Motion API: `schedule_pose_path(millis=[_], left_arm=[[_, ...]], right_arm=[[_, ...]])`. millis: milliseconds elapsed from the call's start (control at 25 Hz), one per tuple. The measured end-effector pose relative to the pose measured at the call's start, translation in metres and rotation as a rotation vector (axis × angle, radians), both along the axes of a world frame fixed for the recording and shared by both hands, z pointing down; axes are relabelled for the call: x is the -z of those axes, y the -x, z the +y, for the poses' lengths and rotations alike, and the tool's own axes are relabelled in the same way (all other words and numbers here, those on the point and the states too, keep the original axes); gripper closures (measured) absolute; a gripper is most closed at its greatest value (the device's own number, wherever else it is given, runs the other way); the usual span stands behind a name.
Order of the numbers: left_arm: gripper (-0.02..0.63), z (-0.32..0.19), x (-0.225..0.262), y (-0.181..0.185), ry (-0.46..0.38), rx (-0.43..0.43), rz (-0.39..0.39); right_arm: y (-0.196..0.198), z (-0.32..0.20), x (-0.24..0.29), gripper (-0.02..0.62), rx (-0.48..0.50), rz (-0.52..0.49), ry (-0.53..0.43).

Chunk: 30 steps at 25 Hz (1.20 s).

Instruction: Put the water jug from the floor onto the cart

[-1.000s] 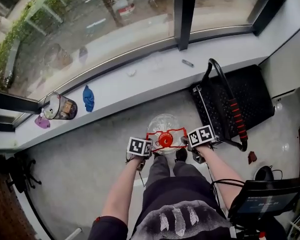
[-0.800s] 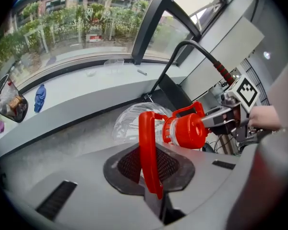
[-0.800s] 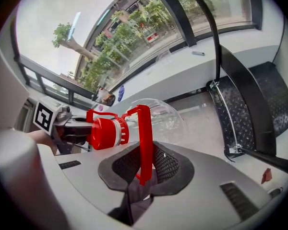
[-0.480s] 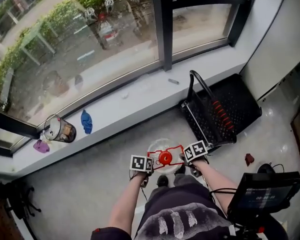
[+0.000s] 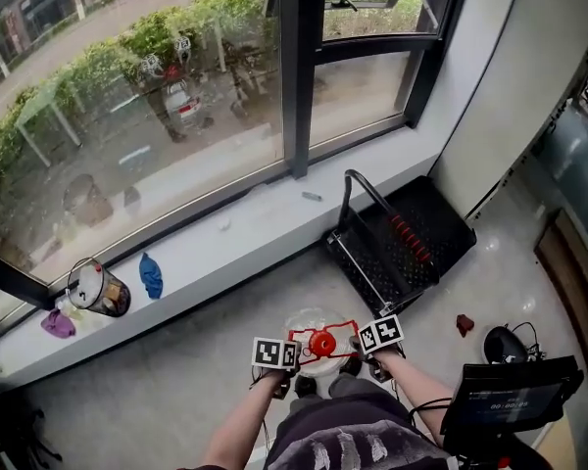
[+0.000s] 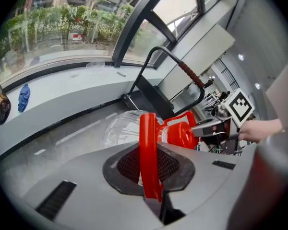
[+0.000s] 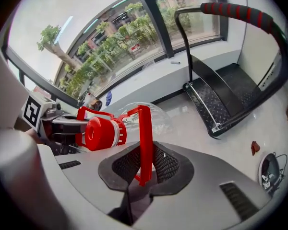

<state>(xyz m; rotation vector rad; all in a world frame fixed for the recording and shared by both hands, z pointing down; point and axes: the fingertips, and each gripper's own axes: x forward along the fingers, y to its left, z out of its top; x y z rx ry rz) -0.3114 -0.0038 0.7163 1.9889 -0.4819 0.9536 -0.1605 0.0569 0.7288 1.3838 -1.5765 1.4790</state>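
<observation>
Grip first: my left gripper (image 6: pixel 151 176) has its jaws pressed nearly together on one thin strip of the red carry handle (image 6: pixel 148 143). My right gripper (image 7: pixel 143 169) pinches the opposite strip of that frame, its jaws a little wider. Between them hangs the clear water jug (image 5: pixel 312 321), red cap (image 5: pixel 322 342) facing up at me. It is close in front of my feet and, as far as I can judge, off the floor (image 5: pixel 176 380).

The handle is slim, smooth plastic, and each pair of pads holds only a narrow edge. I judge the main risk is a strip sliding out of one pinch. The jug would then swing on the other gripper and probably twist free. If my hands drift apart or tilt unevenly, the frame could flex or pull off the neck.

The cart (image 5: pixel 441 218) lies ahead to my right beside the window ledge (image 5: pixel 225 225), well apart from the jug. Its red-banded push bar (image 5: pixel 410 238) rises from the end nearest the jug, so the jug's belly could knock it on the way across. A landing near the deck's edge could let the jug tip off.
</observation>
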Motion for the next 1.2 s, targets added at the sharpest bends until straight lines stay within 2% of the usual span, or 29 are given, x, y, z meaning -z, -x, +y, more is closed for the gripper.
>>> schedule_pose_path(millis=[80,280,600,800,1000,1200], left_arm=[[0.586,0.007,0.006,-0.004,0.007,-0.012,0.023],[0.586,0.013,0.009,-0.013,0.029,0.014,0.069],[0.586,0.038,0.005,-0.017,0.035,0.068,0.034],[0.586,0.056,0.012,-0.043,-0.002,0.099,-0.017],[0.586,0.084,0.027,-0.077,-0.047,0.117,-0.112],[0.586,0.106,0.029,-0.099,-0.074,0.227,-0.17]], right_arm=[[-0.003,0.01,0.005,0.538,-0.022,0.008,-0.012],[-0.01,0.012,0.015,0.537,-0.003,0.033,-0.051],[-0.016,0.029,0.013,0.537,0.048,-0.005,-0.088],[-0.043,0.045,0.014,0.537,0.077,-0.021,-0.121],[-0.074,0.077,0.022,0.537,0.076,-0.117,-0.148],[-0.101,0.08,0.022,0.537,0.206,-0.181,-0.178]])
